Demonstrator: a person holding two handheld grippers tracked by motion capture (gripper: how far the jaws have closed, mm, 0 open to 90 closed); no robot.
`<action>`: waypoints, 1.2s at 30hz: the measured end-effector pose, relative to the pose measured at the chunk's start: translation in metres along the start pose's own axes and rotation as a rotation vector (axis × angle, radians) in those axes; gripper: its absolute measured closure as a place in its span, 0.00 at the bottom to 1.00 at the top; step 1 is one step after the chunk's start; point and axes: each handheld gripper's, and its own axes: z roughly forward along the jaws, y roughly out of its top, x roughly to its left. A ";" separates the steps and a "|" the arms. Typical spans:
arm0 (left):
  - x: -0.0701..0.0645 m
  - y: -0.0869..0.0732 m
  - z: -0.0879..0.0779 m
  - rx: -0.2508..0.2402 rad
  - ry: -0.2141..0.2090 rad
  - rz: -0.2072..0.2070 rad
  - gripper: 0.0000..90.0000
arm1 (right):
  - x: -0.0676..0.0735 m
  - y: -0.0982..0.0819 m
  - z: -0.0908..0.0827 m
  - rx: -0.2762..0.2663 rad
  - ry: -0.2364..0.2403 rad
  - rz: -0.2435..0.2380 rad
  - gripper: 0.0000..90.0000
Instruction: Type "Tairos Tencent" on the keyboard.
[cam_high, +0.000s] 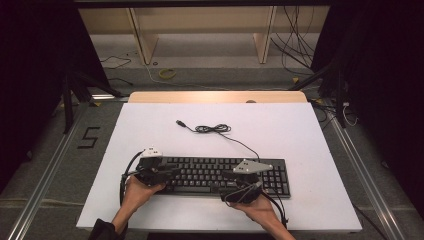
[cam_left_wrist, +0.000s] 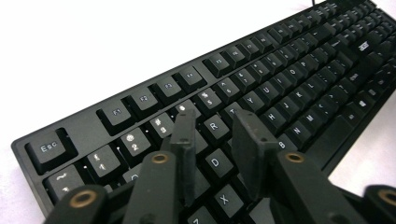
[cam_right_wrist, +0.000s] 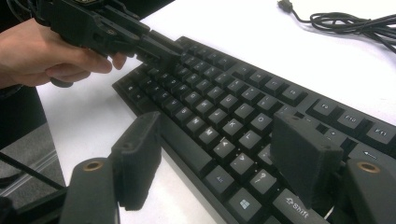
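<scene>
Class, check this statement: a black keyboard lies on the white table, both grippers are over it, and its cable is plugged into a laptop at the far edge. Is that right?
Not quite. The cable is plugged into nothing: in the high view it lies loosely coiled on the white table, its plug end free. The rest holds: the black keyboard lies there, with the left gripper and right gripper over it.

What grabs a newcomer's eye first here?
The black keyboard lying across the near half of the white table, with a hand-held gripper over each end: the left gripper with its jaws a little apart above the letter keys near the Esc end, the right gripper with its jaws wide apart at the keyboard's near edge by the Shift key. Behind the keyboard, its cable lies partly bundled, its plug loose on the table.
</scene>
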 end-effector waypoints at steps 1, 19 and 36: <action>0.000 0.000 0.000 -0.002 -0.002 -0.001 0.76 | 0.000 0.000 0.000 0.001 0.000 0.000 0.39; 0.000 -0.004 -0.011 -0.038 -0.038 -0.034 0.52 | 0.003 0.006 0.006 0.009 0.010 -0.009 0.42; -0.001 -0.006 -0.019 -0.079 -0.036 -0.037 0.41 | 0.005 0.019 0.029 0.056 0.031 -0.023 0.55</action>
